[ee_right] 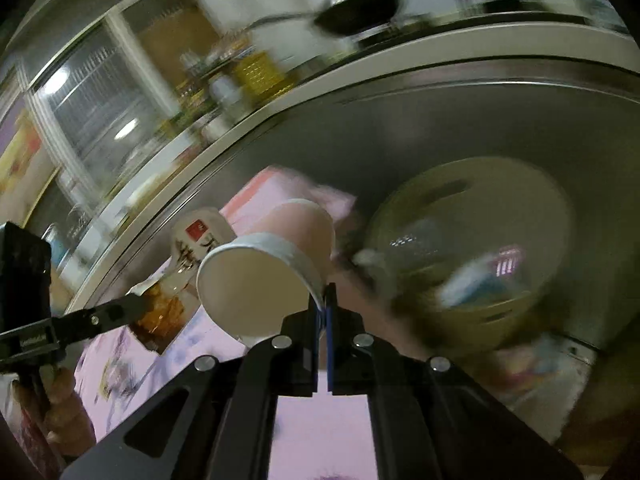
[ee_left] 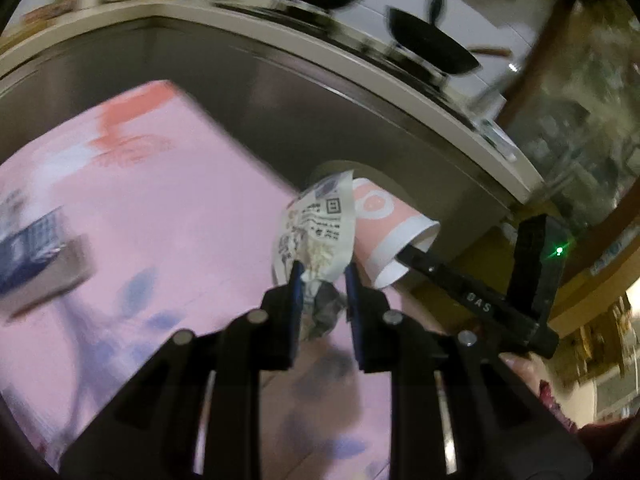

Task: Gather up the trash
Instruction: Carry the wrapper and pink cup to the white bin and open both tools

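Left gripper (ee_left: 322,276) clenched on the crumpled wrapper (ee_left: 316,232), right gripper (ee_right: 324,300) pinching the paper cup (ee_right: 264,276) rim; the bin (ee_right: 472,248) lies right of the cup, right hand nearer

The round beige plastic waste bin (ee_right: 472,240) stands open-mouthed beside the pink patterned tabletop (ee_left: 168,208); the grey steel cabinet front (ee_left: 280,92) walls off the far side.

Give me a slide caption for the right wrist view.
Right gripper pinching a paper cup's rim above a waste basket.
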`<state>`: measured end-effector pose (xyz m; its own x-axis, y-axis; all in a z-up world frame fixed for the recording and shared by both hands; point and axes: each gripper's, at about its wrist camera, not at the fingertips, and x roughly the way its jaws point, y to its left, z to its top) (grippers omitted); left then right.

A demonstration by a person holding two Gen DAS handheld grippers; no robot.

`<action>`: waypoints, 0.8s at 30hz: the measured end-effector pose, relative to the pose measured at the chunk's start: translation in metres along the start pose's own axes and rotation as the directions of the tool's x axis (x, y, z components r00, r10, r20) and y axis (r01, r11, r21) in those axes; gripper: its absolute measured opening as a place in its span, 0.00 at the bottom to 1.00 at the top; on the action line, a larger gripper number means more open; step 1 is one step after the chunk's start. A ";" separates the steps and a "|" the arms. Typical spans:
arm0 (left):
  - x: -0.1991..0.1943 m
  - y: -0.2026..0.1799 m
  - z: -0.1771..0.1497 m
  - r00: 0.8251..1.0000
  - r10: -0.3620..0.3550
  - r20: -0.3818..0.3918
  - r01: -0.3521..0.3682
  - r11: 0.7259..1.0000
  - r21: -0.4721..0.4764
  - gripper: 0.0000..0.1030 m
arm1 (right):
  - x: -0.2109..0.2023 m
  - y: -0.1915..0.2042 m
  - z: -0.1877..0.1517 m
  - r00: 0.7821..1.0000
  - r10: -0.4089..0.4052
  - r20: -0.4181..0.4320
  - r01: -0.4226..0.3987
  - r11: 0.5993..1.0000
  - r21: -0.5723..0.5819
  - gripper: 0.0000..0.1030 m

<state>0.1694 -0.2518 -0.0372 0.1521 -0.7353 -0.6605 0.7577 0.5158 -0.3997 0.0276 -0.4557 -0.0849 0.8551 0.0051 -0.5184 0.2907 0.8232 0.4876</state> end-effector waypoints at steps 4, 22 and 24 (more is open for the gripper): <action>0.065 -0.043 0.036 0.997 -0.050 -0.064 0.055 0.996 0.071 0.19 | -0.004 -0.054 0.023 0.995 -0.096 0.029 0.094 0.994 0.063 0.00; 0.196 -0.069 0.075 0.977 0.108 -0.182 -0.094 0.992 0.084 0.56 | 0.038 -0.112 0.041 0.956 -0.292 -0.010 0.292 0.956 0.008 0.47; 0.185 -0.066 0.071 0.979 0.110 -0.172 -0.098 0.992 0.075 0.56 | 0.033 -0.110 0.040 0.960 -0.279 0.009 0.279 0.960 0.018 0.48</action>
<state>0.1919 -0.4530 -0.0880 0.1229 -0.5876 -0.7998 0.7844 0.5512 -0.2844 0.0411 -0.5692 -0.1274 0.7440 -0.2302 -0.6273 0.5253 0.7817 0.3362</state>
